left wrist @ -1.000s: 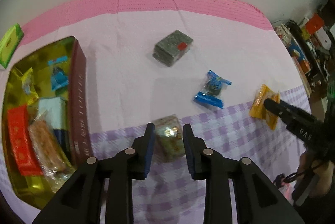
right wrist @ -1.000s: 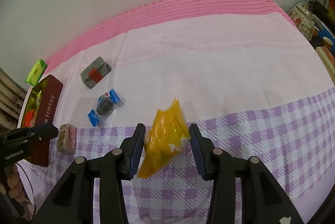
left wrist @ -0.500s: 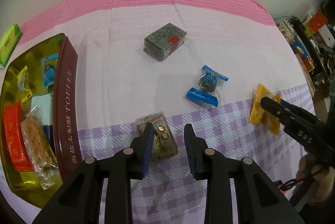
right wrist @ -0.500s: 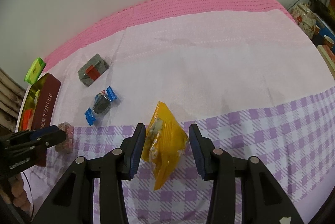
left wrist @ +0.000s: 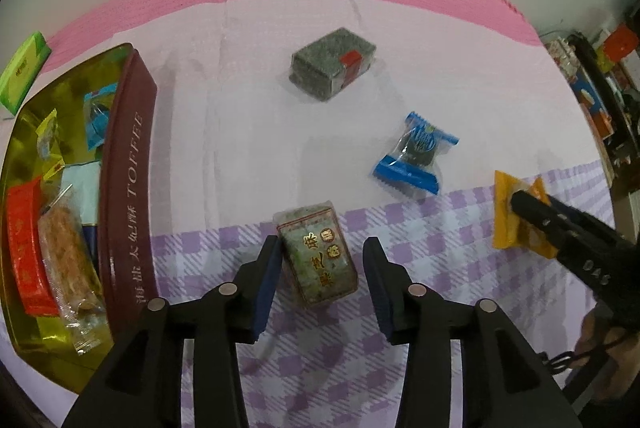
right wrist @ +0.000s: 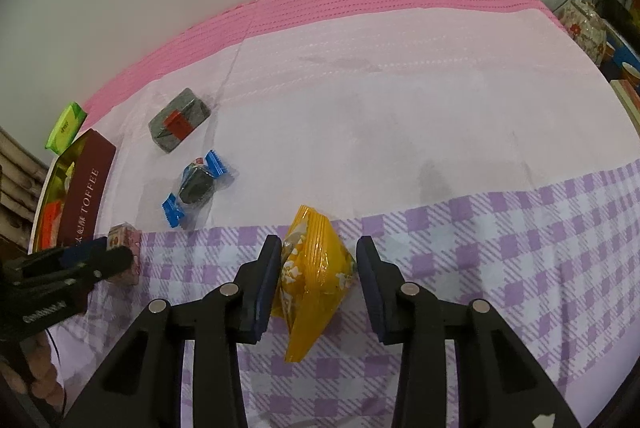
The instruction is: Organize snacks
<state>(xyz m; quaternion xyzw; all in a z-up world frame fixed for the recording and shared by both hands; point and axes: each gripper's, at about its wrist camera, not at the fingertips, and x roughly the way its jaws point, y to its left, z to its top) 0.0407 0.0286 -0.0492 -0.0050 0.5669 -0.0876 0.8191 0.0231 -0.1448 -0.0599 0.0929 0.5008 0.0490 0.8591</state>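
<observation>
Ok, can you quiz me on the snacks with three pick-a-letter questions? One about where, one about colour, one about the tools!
1. Where is the toffee tin? A left edge of the table B far right C middle
2. What colour is the packet at the right tool? A green B yellow C blue
3. The left tool around the green snack is: A open B shut C missing

Answers: 1 A, the tin sits at the far left. 2 B, the wrapper is yellow. 3 A, gaps show beside the snack.

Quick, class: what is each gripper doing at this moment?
Left gripper: open, straddling the clear-wrapped greenish snack with gold lettering, not gripping.
Right gripper: open around the yellow plastic snack packet, not clamped.
</observation>
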